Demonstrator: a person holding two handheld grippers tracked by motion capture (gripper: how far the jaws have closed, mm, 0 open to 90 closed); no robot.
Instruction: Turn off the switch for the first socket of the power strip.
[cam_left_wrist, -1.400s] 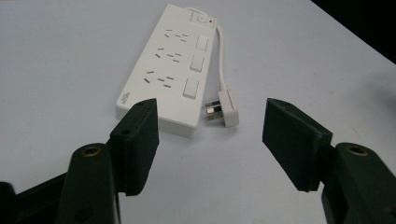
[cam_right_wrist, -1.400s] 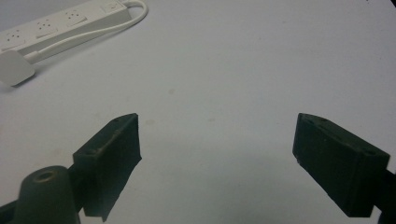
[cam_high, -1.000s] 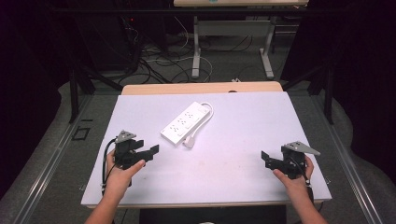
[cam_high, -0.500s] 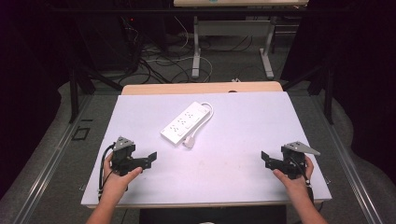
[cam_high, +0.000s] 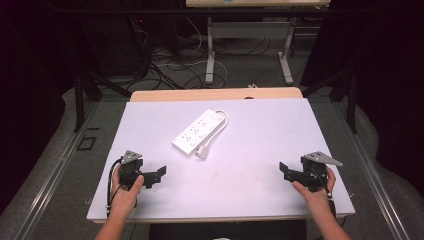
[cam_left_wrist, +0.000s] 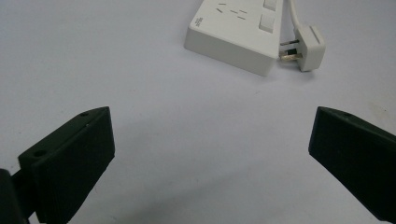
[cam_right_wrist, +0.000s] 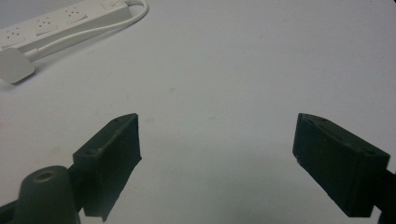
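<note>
The left claw (cam_high: 156, 174) sat low over the near-left part of the desk (cam_high: 260, 150), its jaws spread wide with nothing between them — they had just been opening. The power strip (cam_high: 198, 132) lay ahead of it and a little to its right, near the middle of the desk, well apart from both claws; its long axis ran on a diagonal, near end toward the left claw, far end toward the back right. Its plug (cam_left_wrist: 309, 41) rested just beside that near end, prongs pointing at the strip's corner, the cord (cam_high: 224, 120) looping back round the far end. In its own view the right claw (cam_right_wrist: 219, 158) also stood apart and empty (the strip showed far off at the upper left there), so the left hand seemed the nearer one for a reach. The desk top was a plain pale sheet, faintly scuffed; beyond it stood a dark room with table legs and tangled cables on the floor.
</note>
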